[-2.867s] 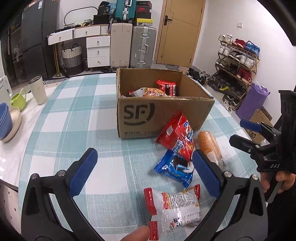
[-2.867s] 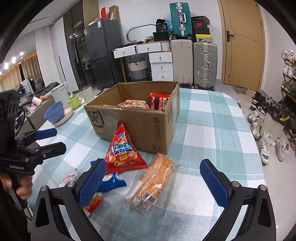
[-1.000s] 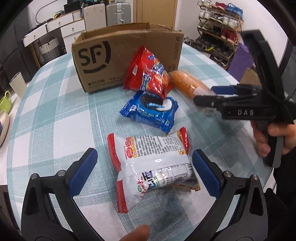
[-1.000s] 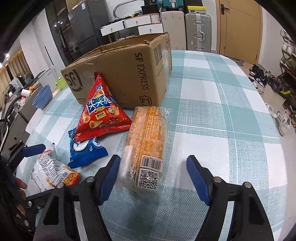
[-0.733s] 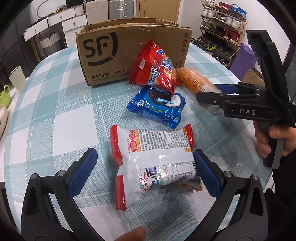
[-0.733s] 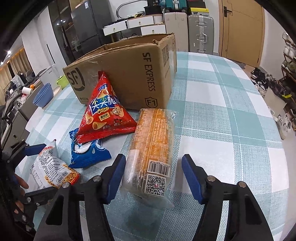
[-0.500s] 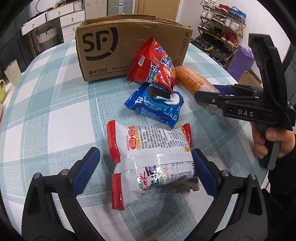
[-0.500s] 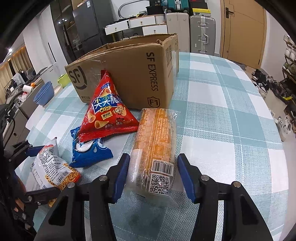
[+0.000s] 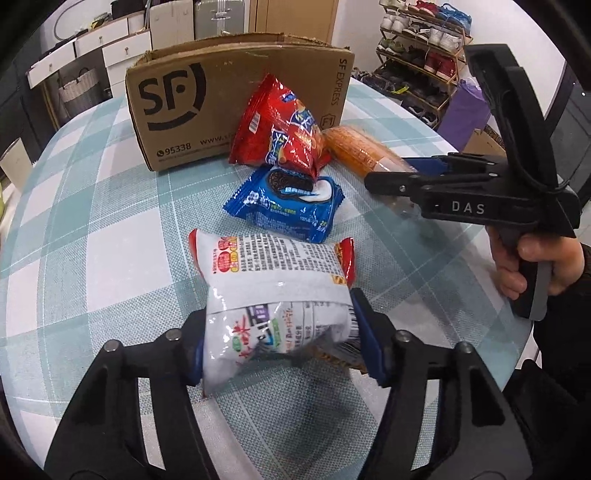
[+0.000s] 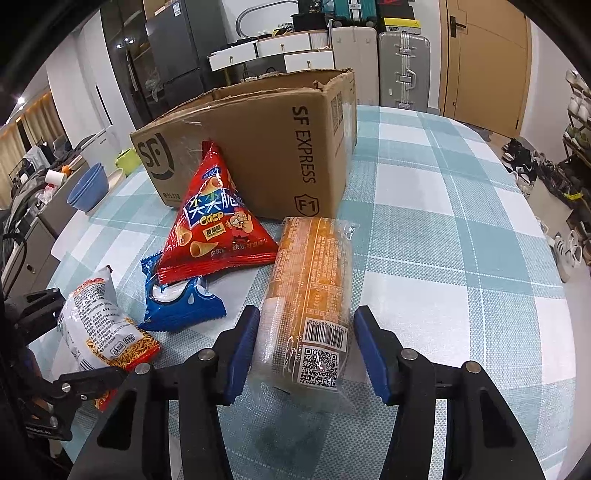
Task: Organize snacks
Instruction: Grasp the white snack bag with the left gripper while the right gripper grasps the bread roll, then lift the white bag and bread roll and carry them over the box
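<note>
My left gripper [image 9: 280, 339] is closing its jaws, and its blue pads press both sides of a white and red snack bag [image 9: 273, 280] on the checked tablecloth. In the right wrist view, my right gripper [image 10: 304, 343] is shut on the barcode end of a long orange packet [image 10: 310, 266]. A red triangular crisp bag [image 9: 280, 125] leans on the open SF cardboard box [image 9: 221, 99]. A blue cookie pack [image 9: 284, 199] lies in front of it. The right gripper [image 9: 391, 171] also shows at the right of the left wrist view, held by a hand [image 9: 535, 266].
Blue bowls [image 10: 88, 188] and a green cup [image 10: 127, 162] stand at the table's far left edge. Bare tablecloth [image 10: 461, 240] lies to the right of the box. Suitcases [image 10: 402, 66] and a shoe rack [image 9: 424, 22] stand beyond the table.
The left jaws went from wide open to pressing on the white snack bag. The right jaws narrowed onto the orange packet. Neither hand shifted much.
</note>
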A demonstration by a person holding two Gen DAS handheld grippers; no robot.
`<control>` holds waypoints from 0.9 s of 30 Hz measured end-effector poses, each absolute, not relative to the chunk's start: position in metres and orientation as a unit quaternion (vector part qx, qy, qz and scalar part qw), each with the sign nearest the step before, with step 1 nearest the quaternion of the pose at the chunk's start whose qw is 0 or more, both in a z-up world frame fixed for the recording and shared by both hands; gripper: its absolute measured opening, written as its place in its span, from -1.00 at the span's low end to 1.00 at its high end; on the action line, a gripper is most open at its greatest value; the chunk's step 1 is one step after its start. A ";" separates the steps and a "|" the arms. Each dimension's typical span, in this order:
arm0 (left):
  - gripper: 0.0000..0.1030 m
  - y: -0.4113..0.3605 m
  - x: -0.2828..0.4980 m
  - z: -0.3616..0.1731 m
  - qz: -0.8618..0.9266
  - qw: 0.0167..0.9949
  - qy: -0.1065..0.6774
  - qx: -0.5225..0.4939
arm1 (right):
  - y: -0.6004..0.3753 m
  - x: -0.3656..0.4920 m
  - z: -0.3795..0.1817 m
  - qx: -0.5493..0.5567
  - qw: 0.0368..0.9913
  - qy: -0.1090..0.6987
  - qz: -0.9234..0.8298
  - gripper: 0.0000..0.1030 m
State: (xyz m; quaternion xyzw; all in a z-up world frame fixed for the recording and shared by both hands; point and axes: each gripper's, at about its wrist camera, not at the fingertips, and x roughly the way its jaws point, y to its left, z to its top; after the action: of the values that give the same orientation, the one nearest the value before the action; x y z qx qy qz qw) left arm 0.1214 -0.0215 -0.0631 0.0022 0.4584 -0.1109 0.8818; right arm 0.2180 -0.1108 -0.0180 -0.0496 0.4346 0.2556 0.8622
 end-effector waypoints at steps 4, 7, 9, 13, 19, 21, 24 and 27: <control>0.12 -0.017 0.120 -0.054 -0.116 0.890 0.440 -0.008 | -0.111 0.219 -0.018 -0.046 0.863 0.433 0.255 0.07; 0.12 -0.012 0.118 -0.047 -0.116 0.896 0.428 -0.016 | -0.110 0.219 -0.019 -0.043 0.863 0.431 0.260 -0.17; 0.12 -0.007 0.117 -0.042 -0.111 0.902 0.415 -0.029 | -0.110 0.218 -0.017 -0.042 0.864 0.429 0.262 -0.23; 0.12 0.002 0.113 -0.034 -0.103 0.910 0.398 -0.050 | -0.114 0.218 -0.015 -0.035 0.864 0.427 0.266 -0.27; 0.12 0.011 0.114 -0.032 -0.089 0.913 0.395 -0.058 | -0.119 0.213 -0.011 -0.033 0.867 0.420 0.268 -0.28; 0.12 0.013 0.114 -0.032 -0.085 0.914 0.393 -0.059 | -0.121 0.211 -0.008 -0.031 0.868 0.416 0.270 -0.28; 0.12 0.014 0.112 -0.030 -0.079 0.917 0.387 -0.055 | -0.124 0.209 -0.003 -0.027 0.868 0.411 0.277 -0.28; 0.12 0.016 0.111 -0.028 -0.074 0.919 0.383 -0.057 | -0.125 0.206 0.002 -0.026 0.869 0.406 0.283 -0.28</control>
State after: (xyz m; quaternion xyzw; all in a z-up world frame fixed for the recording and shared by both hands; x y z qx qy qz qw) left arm 0.1112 0.0160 -0.0281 -0.0573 0.3834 -0.0737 0.9189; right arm 0.2058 -0.1251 0.0019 -0.0257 0.4059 0.2829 0.8687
